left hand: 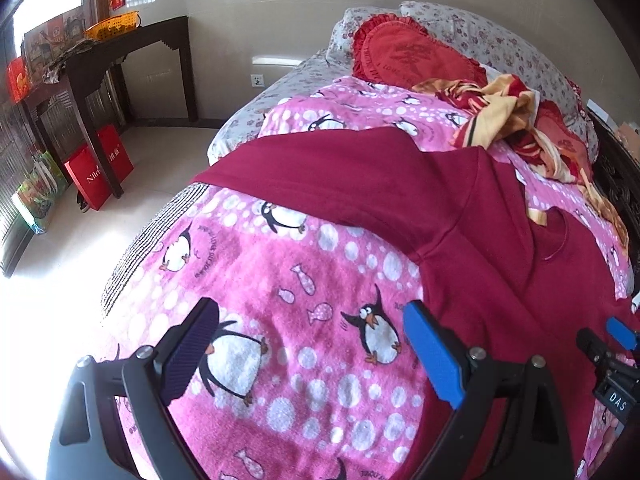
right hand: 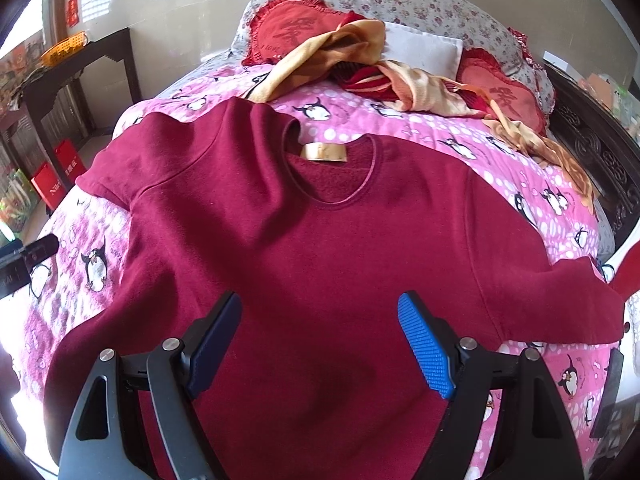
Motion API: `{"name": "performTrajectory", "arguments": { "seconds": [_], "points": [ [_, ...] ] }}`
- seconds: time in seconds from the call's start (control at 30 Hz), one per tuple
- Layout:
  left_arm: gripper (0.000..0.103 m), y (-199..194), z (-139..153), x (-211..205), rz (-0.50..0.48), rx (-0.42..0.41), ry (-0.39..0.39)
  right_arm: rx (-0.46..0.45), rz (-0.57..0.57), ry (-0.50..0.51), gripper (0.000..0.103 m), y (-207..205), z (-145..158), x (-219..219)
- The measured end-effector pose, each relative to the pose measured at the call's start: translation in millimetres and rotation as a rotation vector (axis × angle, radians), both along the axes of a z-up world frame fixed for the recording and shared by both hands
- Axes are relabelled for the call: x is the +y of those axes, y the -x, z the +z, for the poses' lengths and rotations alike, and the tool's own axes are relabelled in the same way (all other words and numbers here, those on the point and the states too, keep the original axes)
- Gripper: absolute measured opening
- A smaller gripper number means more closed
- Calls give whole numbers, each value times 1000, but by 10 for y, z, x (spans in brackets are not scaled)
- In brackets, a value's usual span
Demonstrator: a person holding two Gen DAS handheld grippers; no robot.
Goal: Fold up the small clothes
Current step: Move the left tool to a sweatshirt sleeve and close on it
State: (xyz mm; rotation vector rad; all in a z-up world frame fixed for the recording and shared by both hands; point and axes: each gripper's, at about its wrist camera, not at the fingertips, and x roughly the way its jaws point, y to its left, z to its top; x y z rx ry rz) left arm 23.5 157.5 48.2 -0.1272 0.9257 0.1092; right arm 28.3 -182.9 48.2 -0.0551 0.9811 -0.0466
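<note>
Dark red sweater (right hand: 304, 240) lies spread flat, front up, on the pink penguin blanket (right hand: 500, 148) covering the bed. Neck opening faces the pillows; tan label (right hand: 325, 152) shows inside the collar. Both sleeves stretched out sideways.

Right gripper (right hand: 320, 344): above the lower middle of the sweater body, jaws spread wide, nothing between them. Whether the tips touch the cloth cannot be told.

Left gripper (left hand: 312, 356): over bare blanket (left hand: 280, 300) just beside the sweater's (left hand: 460, 208) side edge. Jaws wide apart, empty. Blue finger (left hand: 434, 356) sits at the sweater's edge; dark finger (left hand: 192, 352) is over the blanket, well clear of the sweater.

Right gripper (left hand: 612, 344) visible at the far right edge of the left view, over the sweater.

Beyond the collar: crumpled yellow and red cloth (right hand: 360, 60), red heart cushions (right hand: 292, 28).
</note>
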Motion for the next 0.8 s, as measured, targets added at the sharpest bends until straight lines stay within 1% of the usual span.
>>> {"name": "performTrajectory", "arguments": {
  "seconds": [0.07,0.2,0.23,0.43,0.5,0.57,0.63,0.8],
  "points": [
    [96,-98,-13,168,10,21,34,3,11,5,75,-19,-8,55],
    [96,-354,-71,537,44,53,63,7,28,4,75,-42,-20,145],
    [96,-423,-99,633,56,67,81,9,31,2,75,-45,-24,165],
    [94,-924,-356,1273,148,144,296,23,56,-8,75,-75,-59,288],
    [86,-1079,-440,1446,180,154,344,31,62,-11,75,-97,-81,314],
    [84,-1215,-519,1579,208,164,382,37,64,-10,75,-116,-98,326],
    [84,-1331,-586,1688,241,161,418,42,65,-10,75,-141,-111,328],
    [84,-1597,-716,1810,274,159,467,57,56,-15,75,-218,-151,301]
  ]
}}
